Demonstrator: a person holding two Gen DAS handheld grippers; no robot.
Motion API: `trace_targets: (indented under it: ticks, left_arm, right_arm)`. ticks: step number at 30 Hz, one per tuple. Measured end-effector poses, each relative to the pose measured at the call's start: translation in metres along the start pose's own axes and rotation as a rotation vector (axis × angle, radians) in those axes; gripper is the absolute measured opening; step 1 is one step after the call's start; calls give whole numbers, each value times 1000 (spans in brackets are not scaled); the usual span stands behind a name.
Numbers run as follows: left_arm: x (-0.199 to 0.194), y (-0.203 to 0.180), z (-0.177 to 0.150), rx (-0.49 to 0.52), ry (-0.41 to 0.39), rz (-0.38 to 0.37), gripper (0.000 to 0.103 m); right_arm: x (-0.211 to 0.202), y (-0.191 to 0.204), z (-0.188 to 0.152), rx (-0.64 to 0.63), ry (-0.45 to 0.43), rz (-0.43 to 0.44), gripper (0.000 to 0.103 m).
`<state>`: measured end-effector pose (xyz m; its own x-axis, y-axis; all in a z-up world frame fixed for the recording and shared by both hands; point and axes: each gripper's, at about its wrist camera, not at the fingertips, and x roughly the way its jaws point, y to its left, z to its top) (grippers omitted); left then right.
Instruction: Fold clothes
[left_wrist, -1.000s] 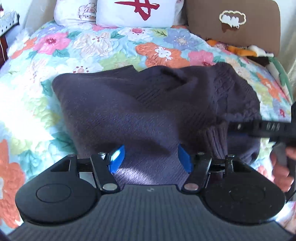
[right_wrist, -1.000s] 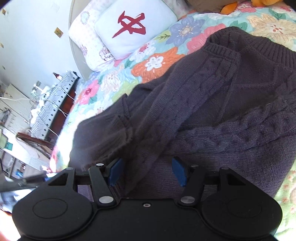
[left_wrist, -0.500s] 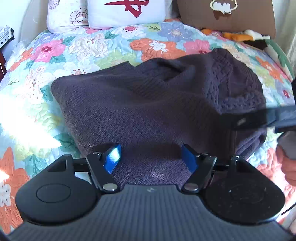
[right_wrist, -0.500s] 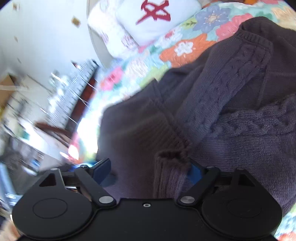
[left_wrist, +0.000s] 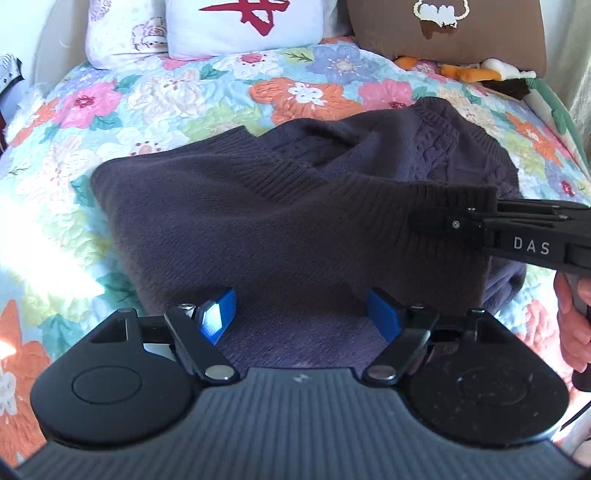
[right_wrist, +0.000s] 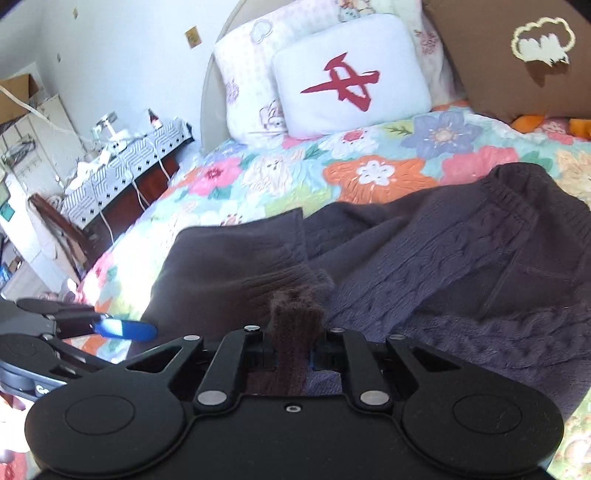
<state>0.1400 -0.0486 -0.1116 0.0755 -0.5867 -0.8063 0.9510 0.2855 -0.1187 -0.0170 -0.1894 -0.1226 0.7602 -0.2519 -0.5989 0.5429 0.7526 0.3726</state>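
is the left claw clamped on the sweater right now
No, the left claw is open, its blue fingers spread apart above the dark sweater with no fabric pinched between them.

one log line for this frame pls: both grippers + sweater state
left gripper: open, over near sweater edge | right gripper: shut on ribbed hem | sweater: dark purple, part-folded on floral quilt

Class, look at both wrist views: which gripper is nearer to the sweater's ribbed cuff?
Right. The right gripper is shut on the ribbed cuff; the left gripper is open, off to its left over the sweater body.
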Motion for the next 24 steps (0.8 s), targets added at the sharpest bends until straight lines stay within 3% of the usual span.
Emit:
trace_targets:
  ticks: [6, 13, 17, 19, 21, 24]
  left_arm:
    - [14, -17, 10, 6, 30, -35, 78]
    - [10, -34, 11, 49, 15, -60, 78]
    - [2, -34, 19, 1, 0, -105, 78]
    - [0, -30, 24, -38, 11, -137, 78]
    - [-1, -28, 28, -55, 20, -116, 78]
    - [-1, -31, 21, 22, -5, -20, 78]
  right_arm:
    - [-10, -14, -6, 50, 9, -17, 14]
    - [-20, -13, 0, 12, -29, -43, 12]
    - [-36, -13, 5, 4, -87, -95, 10]
    - [-46, -21, 7, 58, -126, -149, 10]
    - [-50, -34, 8, 113, -129, -176, 10]
    - [-43, -55, 3, 156, -88, -199, 10]
